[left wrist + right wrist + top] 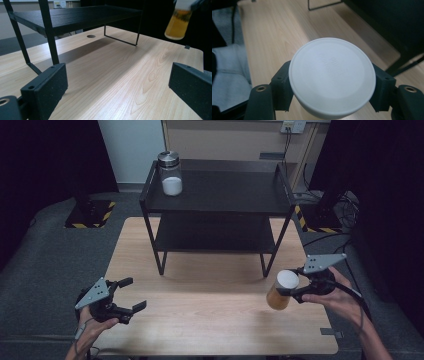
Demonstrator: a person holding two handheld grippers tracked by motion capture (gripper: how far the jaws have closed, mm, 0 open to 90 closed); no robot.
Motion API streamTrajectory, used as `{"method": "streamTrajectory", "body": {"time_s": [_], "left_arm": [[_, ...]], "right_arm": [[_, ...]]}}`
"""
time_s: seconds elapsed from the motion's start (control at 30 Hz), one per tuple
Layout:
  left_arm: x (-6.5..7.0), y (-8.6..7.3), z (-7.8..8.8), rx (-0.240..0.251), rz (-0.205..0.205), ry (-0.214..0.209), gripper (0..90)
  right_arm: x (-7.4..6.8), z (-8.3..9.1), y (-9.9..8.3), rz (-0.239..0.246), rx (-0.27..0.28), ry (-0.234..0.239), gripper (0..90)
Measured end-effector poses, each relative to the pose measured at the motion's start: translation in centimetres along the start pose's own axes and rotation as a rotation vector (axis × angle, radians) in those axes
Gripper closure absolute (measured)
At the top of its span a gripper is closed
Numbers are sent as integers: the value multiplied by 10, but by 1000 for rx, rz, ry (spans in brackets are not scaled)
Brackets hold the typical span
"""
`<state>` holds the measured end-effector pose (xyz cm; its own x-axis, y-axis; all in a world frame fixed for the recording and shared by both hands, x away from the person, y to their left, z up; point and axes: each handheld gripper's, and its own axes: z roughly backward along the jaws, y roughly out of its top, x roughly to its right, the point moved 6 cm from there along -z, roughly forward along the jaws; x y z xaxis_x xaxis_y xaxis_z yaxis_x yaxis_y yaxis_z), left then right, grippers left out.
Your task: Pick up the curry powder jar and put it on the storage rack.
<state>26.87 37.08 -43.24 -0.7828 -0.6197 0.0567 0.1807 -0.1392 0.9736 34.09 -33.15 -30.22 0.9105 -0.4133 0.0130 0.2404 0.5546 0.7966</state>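
Right gripper [292,291] at lower right of the high view, jaws clamped on the white-lidded amber jar [281,290] just under its lid, jar tilted, off the wooden table [210,320], left gripper [131,295] lower left, jaws wide apart, holding nothing

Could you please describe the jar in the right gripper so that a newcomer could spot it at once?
Find the black shelf on the wooden table. Right of its front leg, the right gripper holds a jar with amber contents and a white lid.
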Motion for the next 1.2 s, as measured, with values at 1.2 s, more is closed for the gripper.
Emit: {"method": "streamTrajectory", "body": {"time_s": [1.2], "left_arm": [[-1, -2, 5, 13, 14, 22, 6]], "right_arm": [[12, 11, 193, 72, 24, 111, 342]]}}
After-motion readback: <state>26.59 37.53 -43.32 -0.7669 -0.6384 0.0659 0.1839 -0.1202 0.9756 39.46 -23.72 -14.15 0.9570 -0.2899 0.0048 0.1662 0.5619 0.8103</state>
